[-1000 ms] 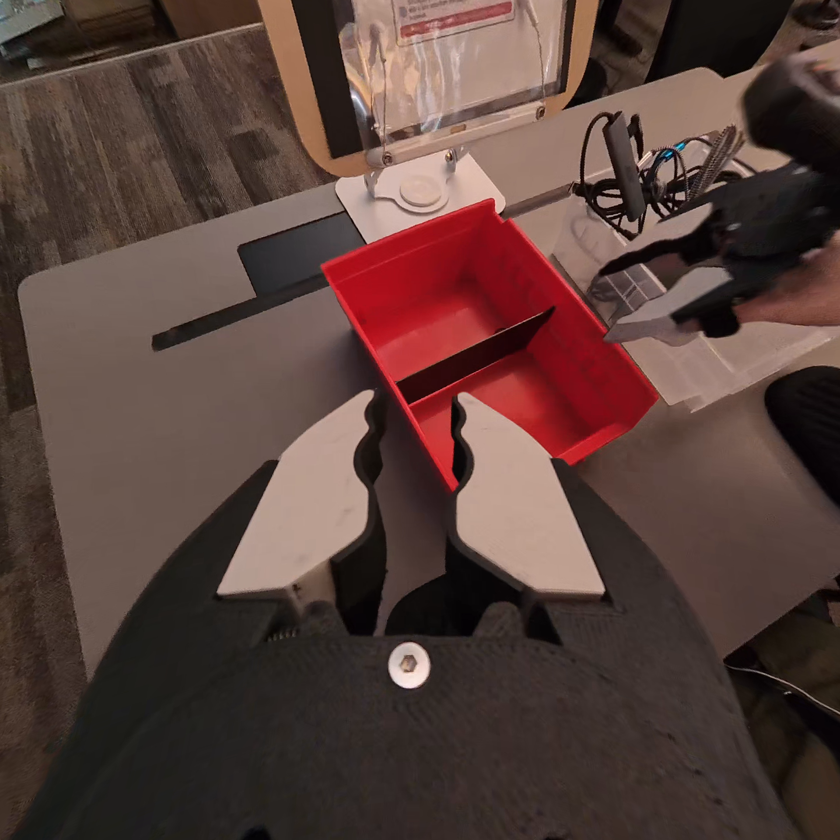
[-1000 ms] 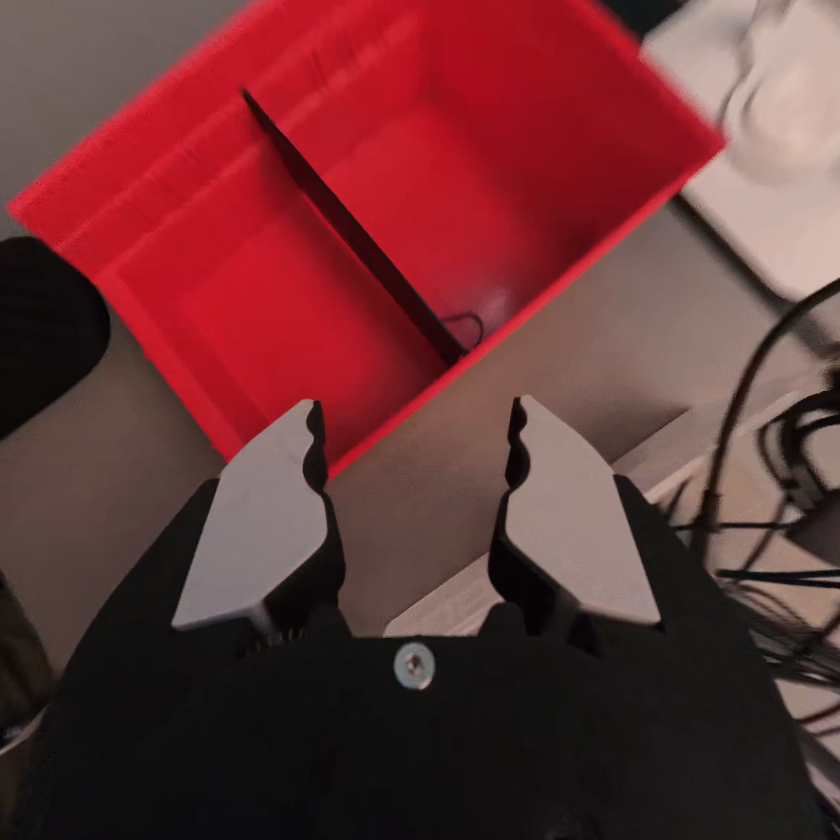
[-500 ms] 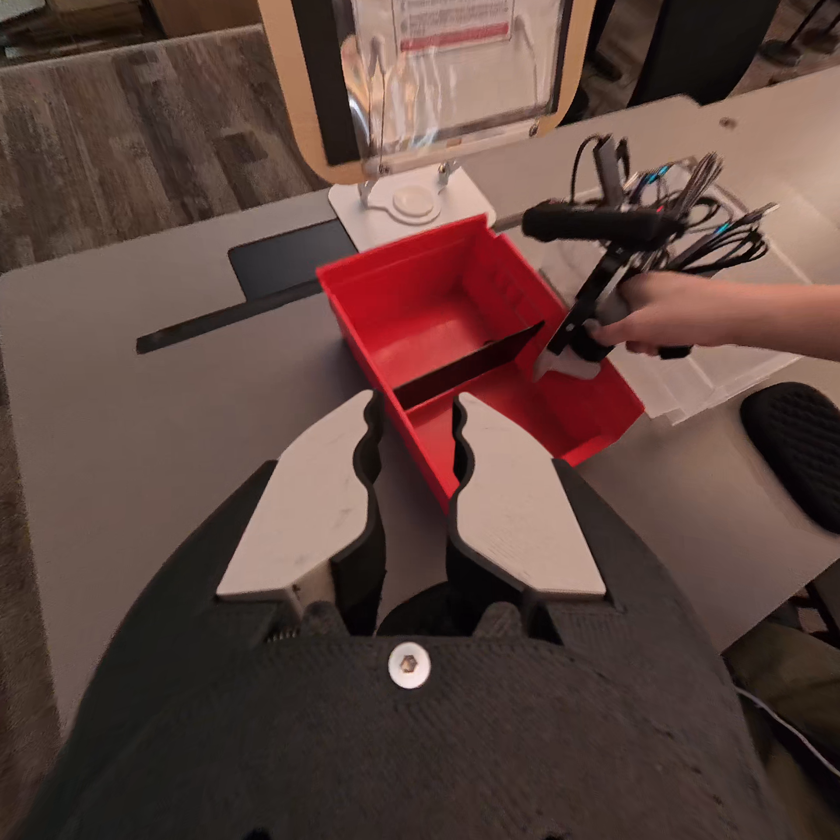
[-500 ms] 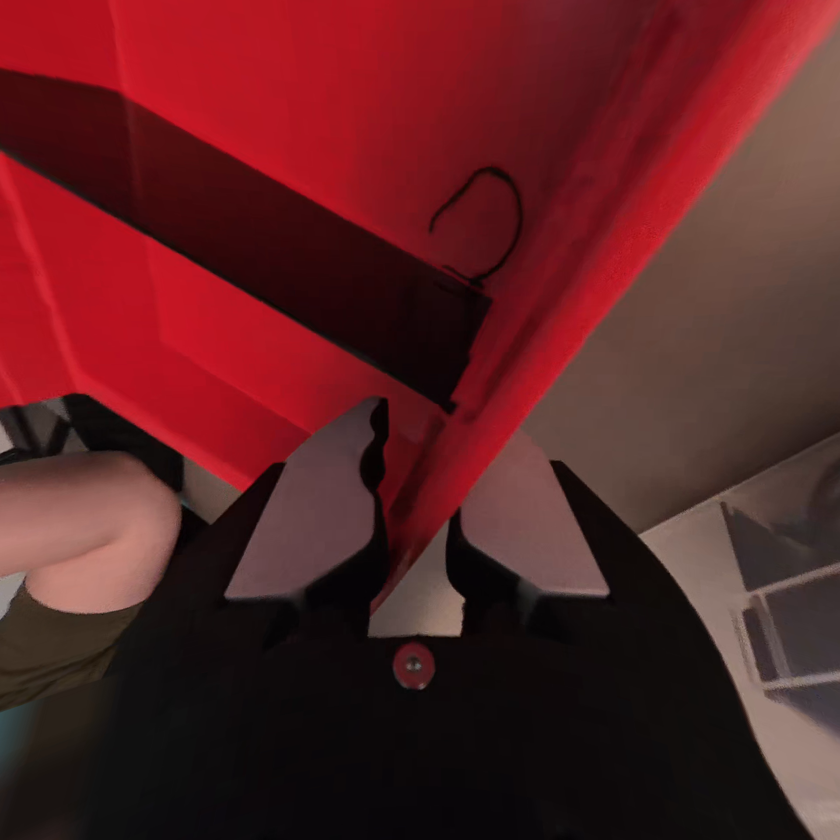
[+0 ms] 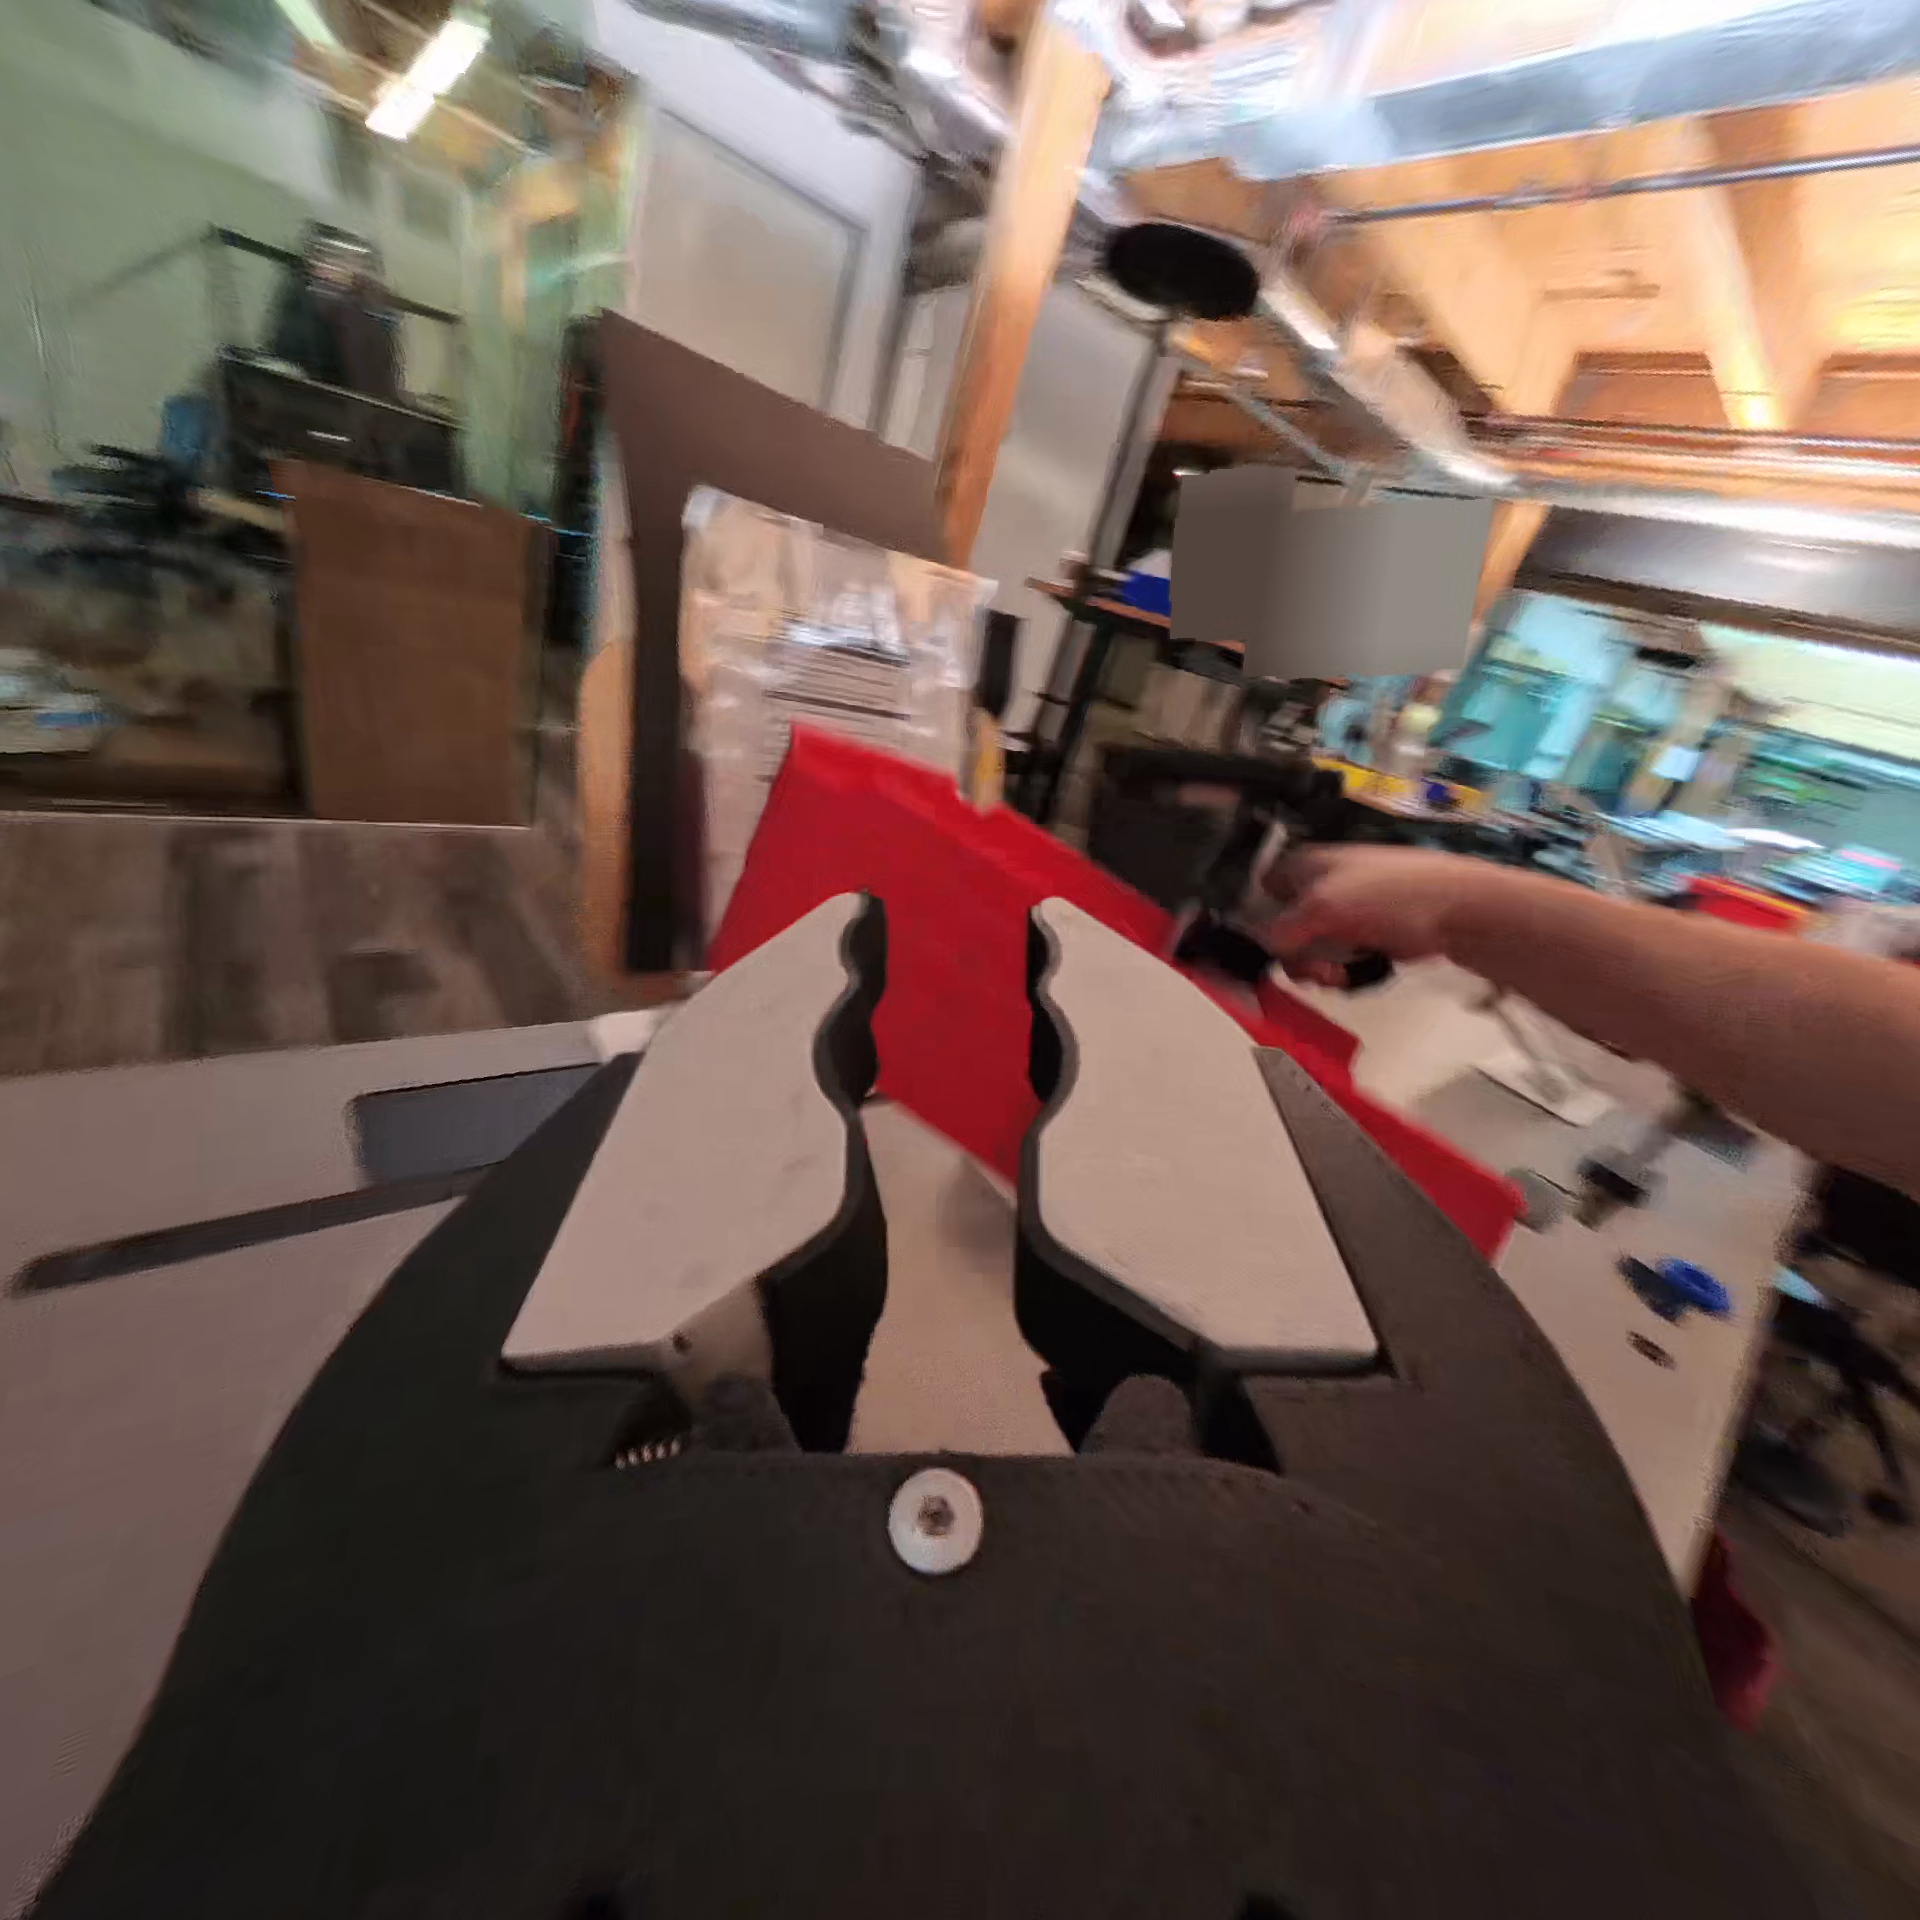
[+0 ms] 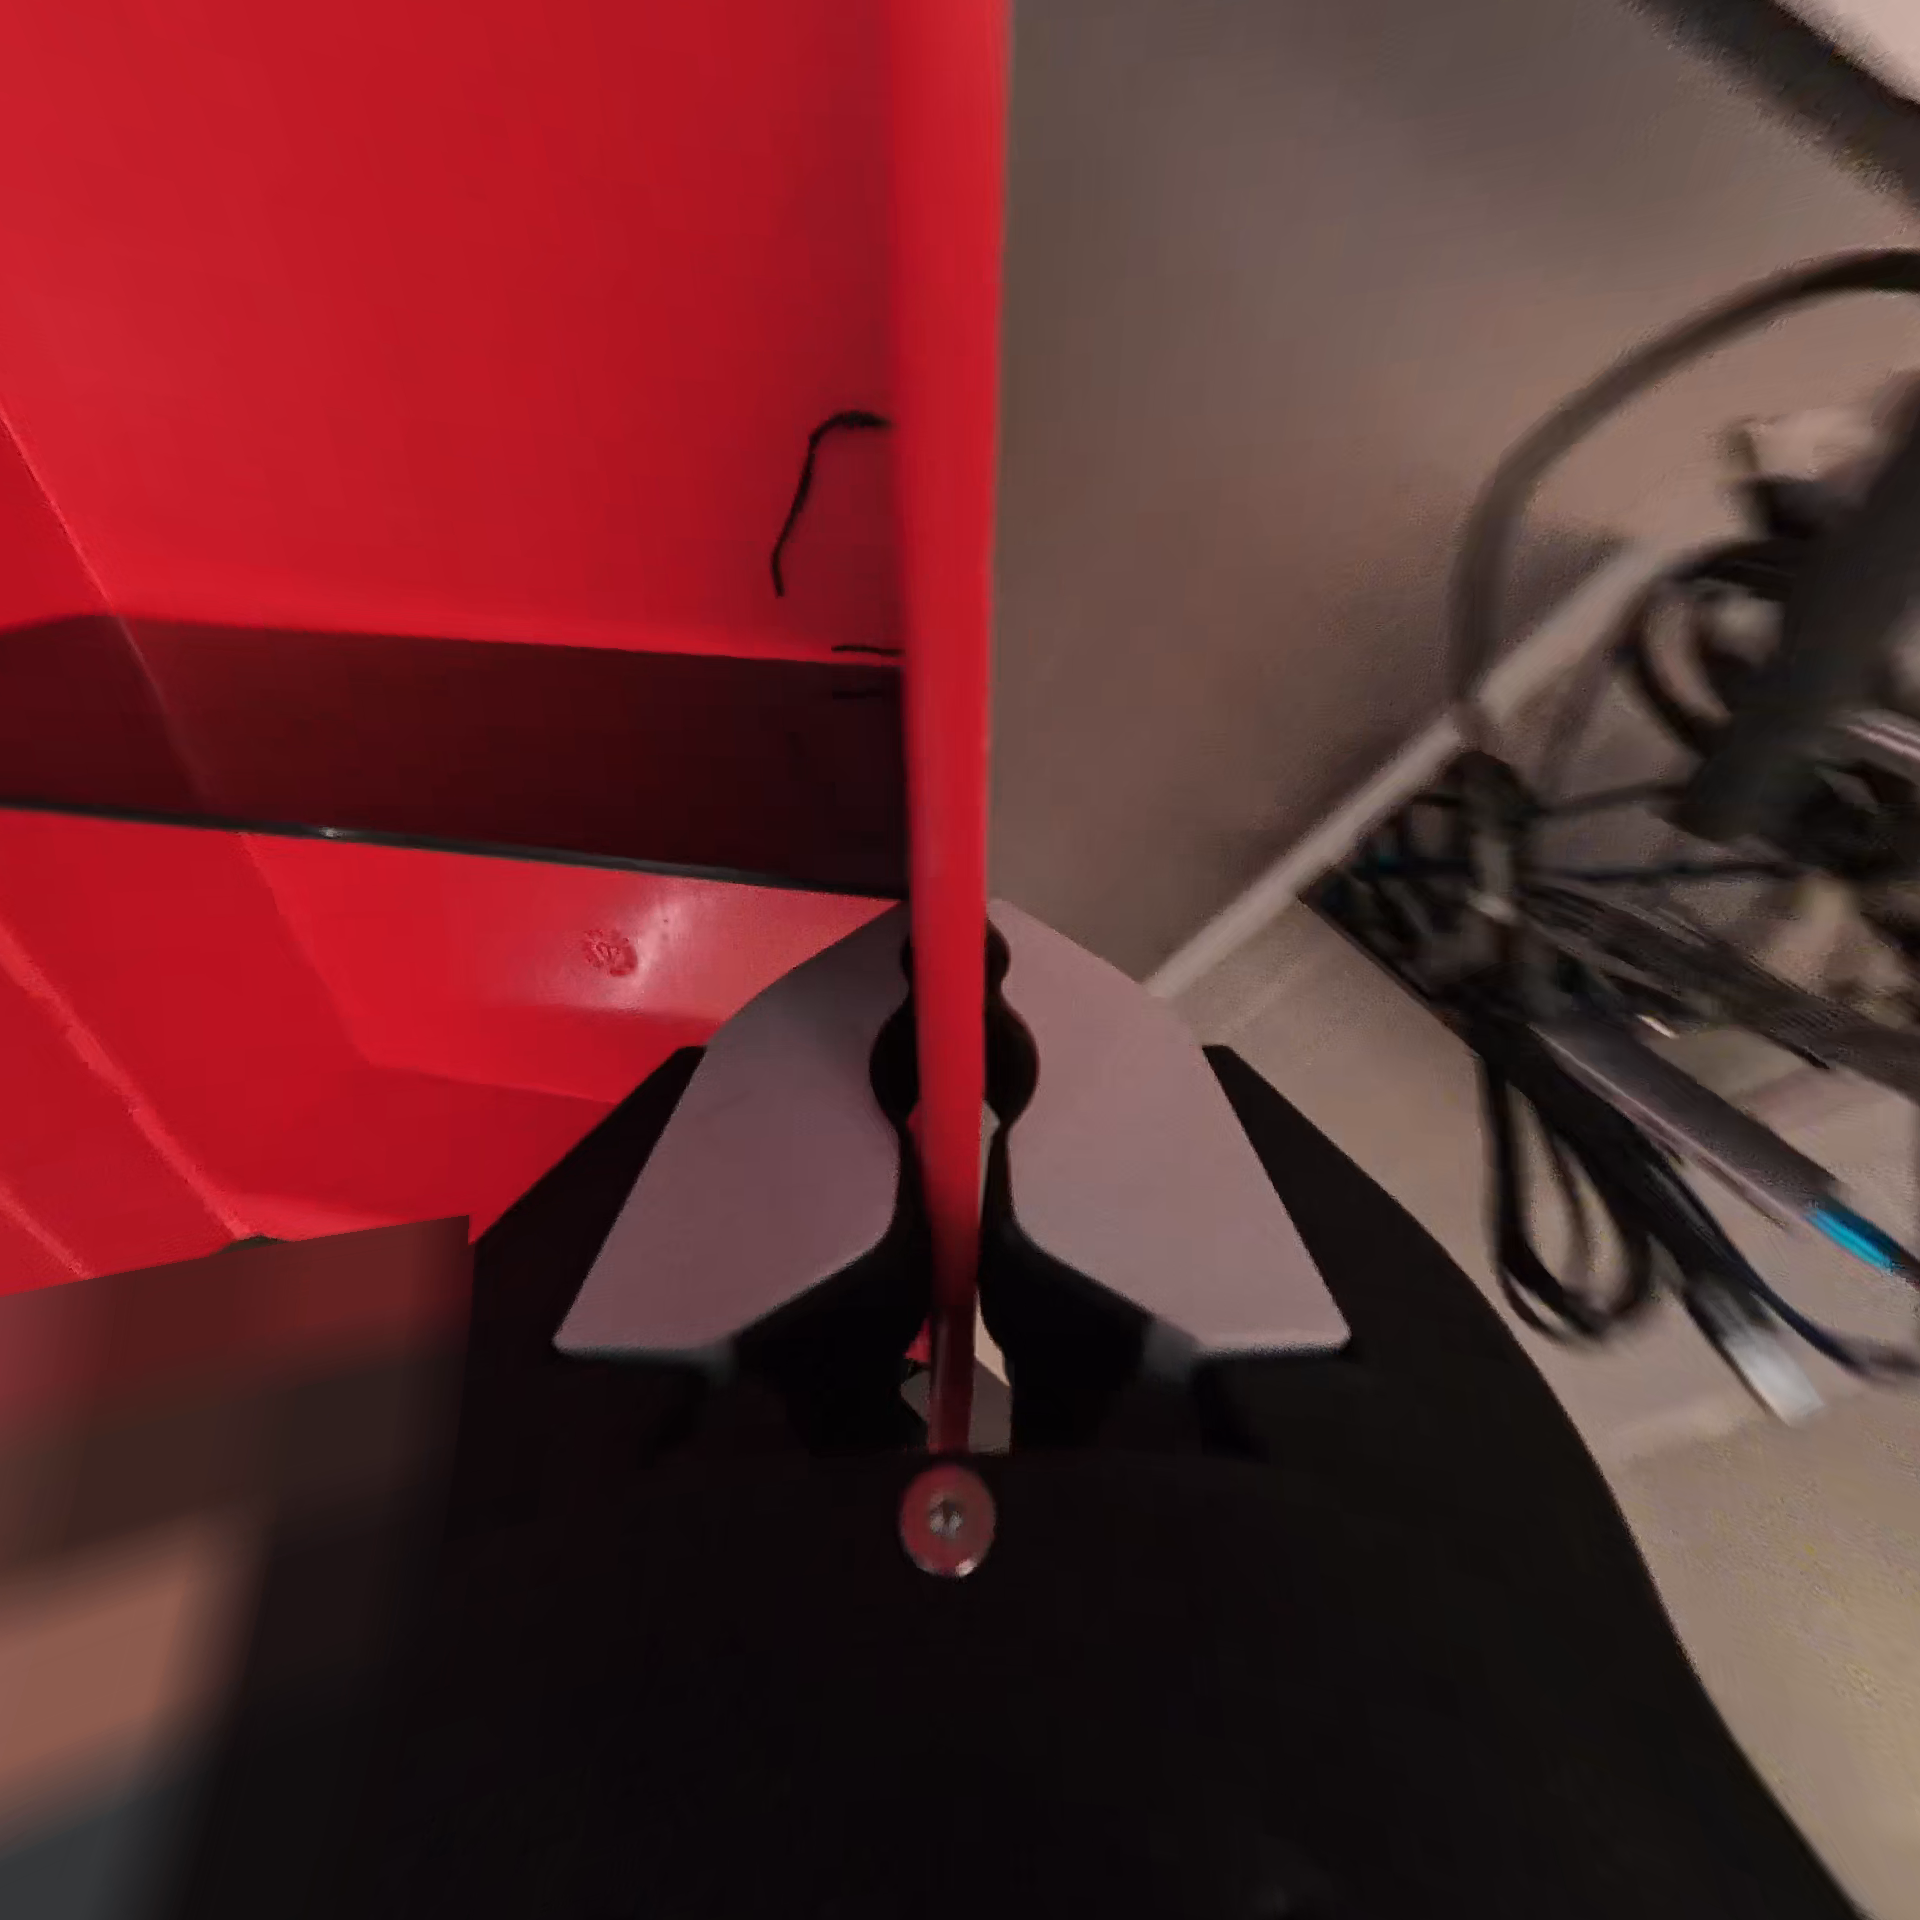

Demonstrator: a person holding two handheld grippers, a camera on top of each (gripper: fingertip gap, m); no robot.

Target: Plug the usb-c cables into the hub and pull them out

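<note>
Right wrist view, blurred at its right edge: a dark tangle of usb-c cables heaped on the grey table, individual leads too smeared to count, one blue-tipped plug and one pale plug poking out low at the frame edge; a hub not to be made out in the smear. Just beside the heap, well clear of it, the right gripper pinched tight on the thin side wall of one red bin, wall running straight up between the two grey fingers. Inside the bin, one black divider splitting it into two compartments, and a stray black thread on the far floor. Left wrist view, tilted up toward the ceiling beams: left gripper parted with a narrow gap, holding nothing, above the table; same red bin tipped up behind it, a person's hand at its far rim, right gripper there largely hidden.
</note>
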